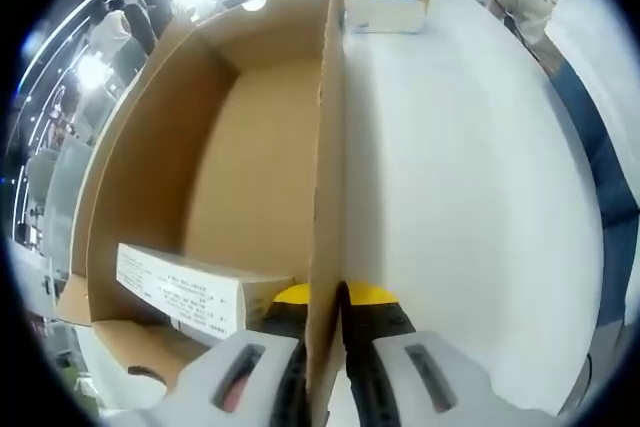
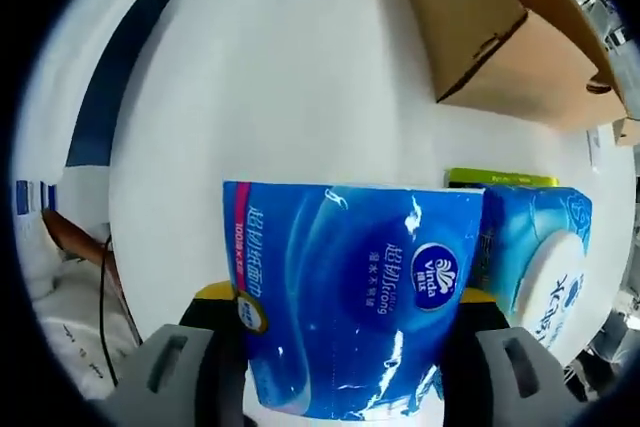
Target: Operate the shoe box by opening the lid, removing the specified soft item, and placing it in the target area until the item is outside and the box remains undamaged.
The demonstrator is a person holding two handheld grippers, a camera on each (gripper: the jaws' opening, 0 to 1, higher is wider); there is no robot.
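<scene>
Tissue pack point(image 2: 350, 297) sitting between the right gripper point(image 2: 340, 347) jaws, clamped.
Left gripper point(image 1: 322, 347) is pinching the shoe box point(image 1: 325, 197) wall.

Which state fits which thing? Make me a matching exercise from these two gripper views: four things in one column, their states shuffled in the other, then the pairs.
Things
1. cardboard box wall
2. blue tissue pack
3. white carton
4. second tissue pack

States
A. lying inside the open box, near its front end
B. pinched between the left gripper jaws
C. resting on the white table beside a green item
D. held between the right gripper jaws

Pairs: 1-B, 2-D, 3-A, 4-C
</scene>
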